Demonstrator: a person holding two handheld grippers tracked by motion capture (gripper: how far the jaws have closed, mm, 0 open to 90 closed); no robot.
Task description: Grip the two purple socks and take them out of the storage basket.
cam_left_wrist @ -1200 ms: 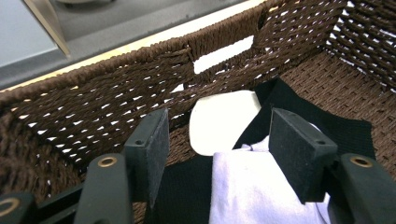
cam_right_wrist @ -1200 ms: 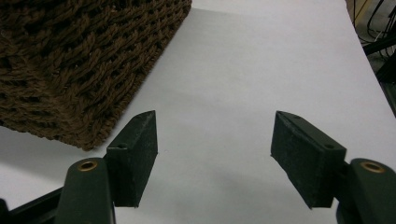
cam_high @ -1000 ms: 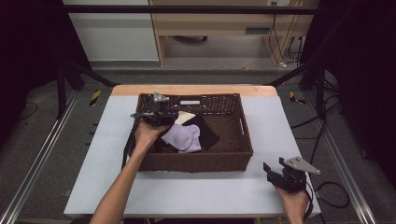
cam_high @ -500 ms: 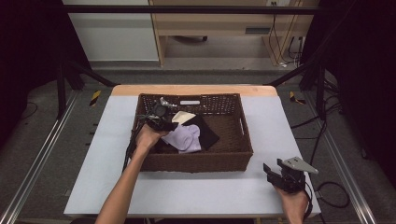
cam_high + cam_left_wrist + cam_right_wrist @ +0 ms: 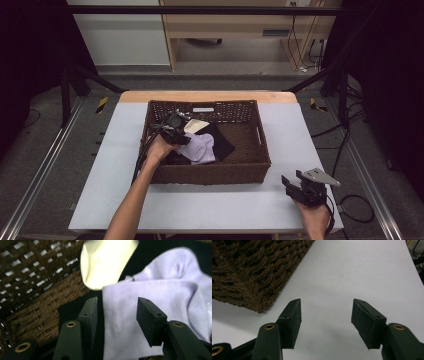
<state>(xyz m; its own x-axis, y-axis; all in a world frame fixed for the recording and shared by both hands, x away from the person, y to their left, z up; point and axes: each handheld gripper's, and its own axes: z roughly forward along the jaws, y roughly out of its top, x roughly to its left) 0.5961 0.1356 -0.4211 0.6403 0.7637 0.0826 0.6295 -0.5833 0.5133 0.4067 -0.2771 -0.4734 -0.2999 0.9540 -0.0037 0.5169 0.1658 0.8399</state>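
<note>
A brown wicker basket (image 5: pixel 210 172) is seen at the frame's centre on the white table (image 5: pixel 100 200). A lilac sock (image 5: pixel 201 148) lies inside its left half, over black cloth (image 5: pixel 222 142), beside a cream sock (image 5: pixel 196 125). The left gripper (image 5: pixel 117 312), jaws apart and just narrowing, straddles the lilac sock's edge without pinching. The right gripper (image 5: pixel 325 315), lower right, has just narrowed over bare table, jaws apart.

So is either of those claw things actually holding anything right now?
No. The left gripper is open astride the lilac sock's edge, not yet pinching. The right gripper is open over bare table.
</note>
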